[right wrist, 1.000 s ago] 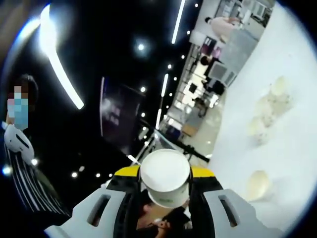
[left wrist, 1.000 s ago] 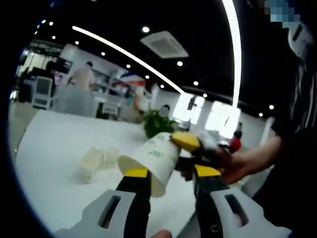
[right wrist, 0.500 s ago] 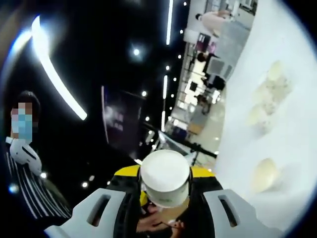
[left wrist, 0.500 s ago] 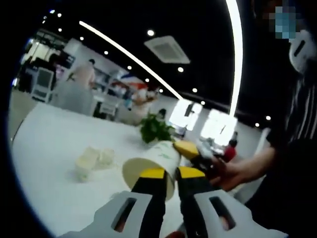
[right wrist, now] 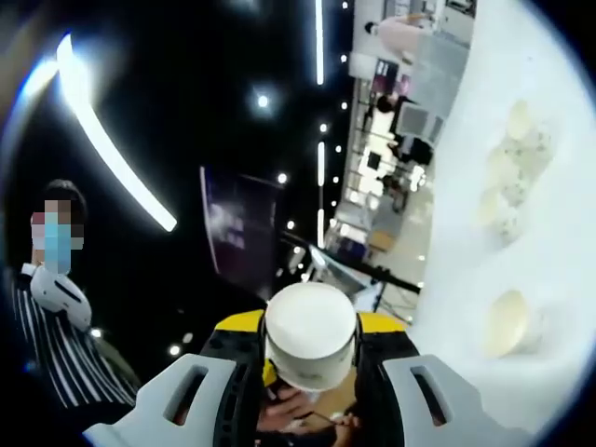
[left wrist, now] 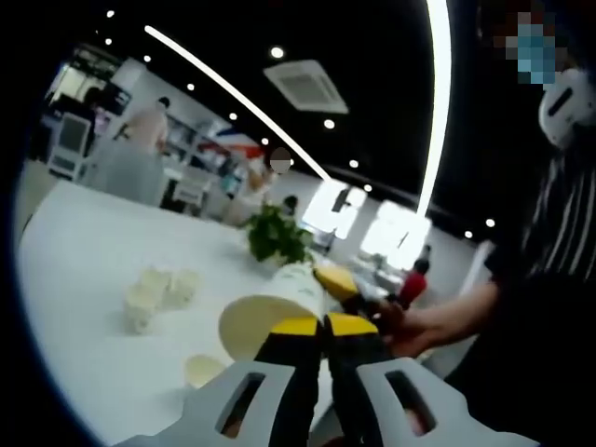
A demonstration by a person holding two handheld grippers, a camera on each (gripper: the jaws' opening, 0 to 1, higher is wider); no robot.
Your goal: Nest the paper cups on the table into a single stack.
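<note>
The right gripper (right wrist: pixel 312 349) squeezes a white paper cup (right wrist: pixel 311 333) between its two yellow-tipped jaws, and the cup's flat bottom faces the camera. In the left gripper view the same cup (left wrist: pixel 270 312) lies tipped on its side in the air, with its open mouth turned toward the left gripper (left wrist: pixel 313 326). The left gripper has its jaws pinched together right at the near rim of that mouth. It may be nipping the rim, but the picture is too blurry there to be sure. So the cup's long side runs from one gripper to the other, held up above the white table (left wrist: pixel 84 279).

Down on the table, one loose cup (left wrist: pixel 202 369) sits close by, just below the held cup. A little bunch of cups (left wrist: pixel 154 289) sits farther off to the left. The held cup's mouth will need to come down over the near loose cup first. A green plant (left wrist: pixel 276 239) stands at the far side.
</note>
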